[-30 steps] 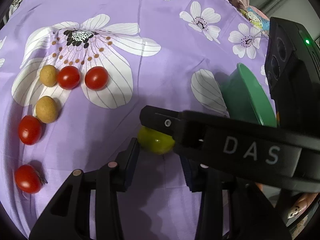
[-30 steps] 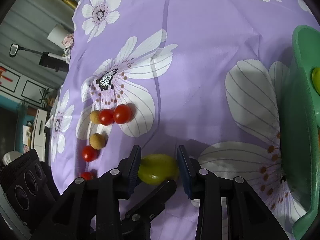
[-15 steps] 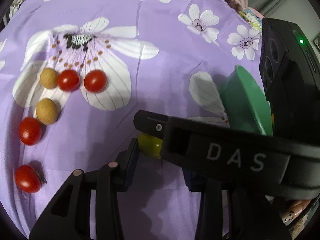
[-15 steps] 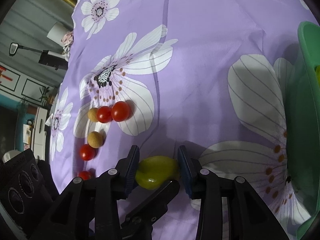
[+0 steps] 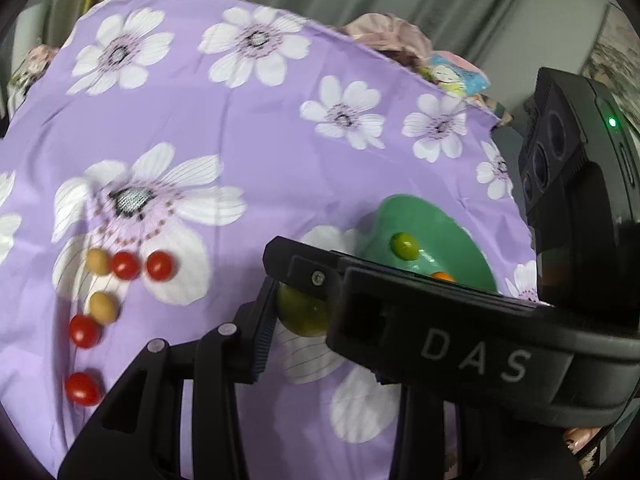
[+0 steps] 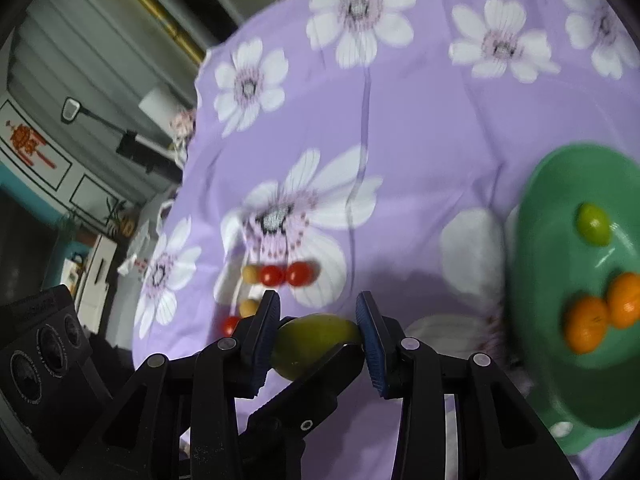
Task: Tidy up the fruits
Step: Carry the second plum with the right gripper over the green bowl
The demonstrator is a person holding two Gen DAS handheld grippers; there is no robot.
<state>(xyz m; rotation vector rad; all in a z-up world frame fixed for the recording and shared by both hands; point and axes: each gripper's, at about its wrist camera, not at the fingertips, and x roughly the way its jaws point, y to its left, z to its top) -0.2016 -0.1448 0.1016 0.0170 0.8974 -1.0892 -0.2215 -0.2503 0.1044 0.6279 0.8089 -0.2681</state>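
Both your grippers, left and right, squeeze the green fruit, left of the green bowl.

We see grey pleated curtain hanging ahead beyond tool; grey panelled wall with brass-coloured pipe off to left.

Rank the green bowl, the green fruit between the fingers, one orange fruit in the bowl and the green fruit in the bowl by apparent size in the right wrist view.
1. green bowl
2. held green fruit, though its nearness to the camera enlarges it
3. orange fruit
4. small green fruit in the bowl
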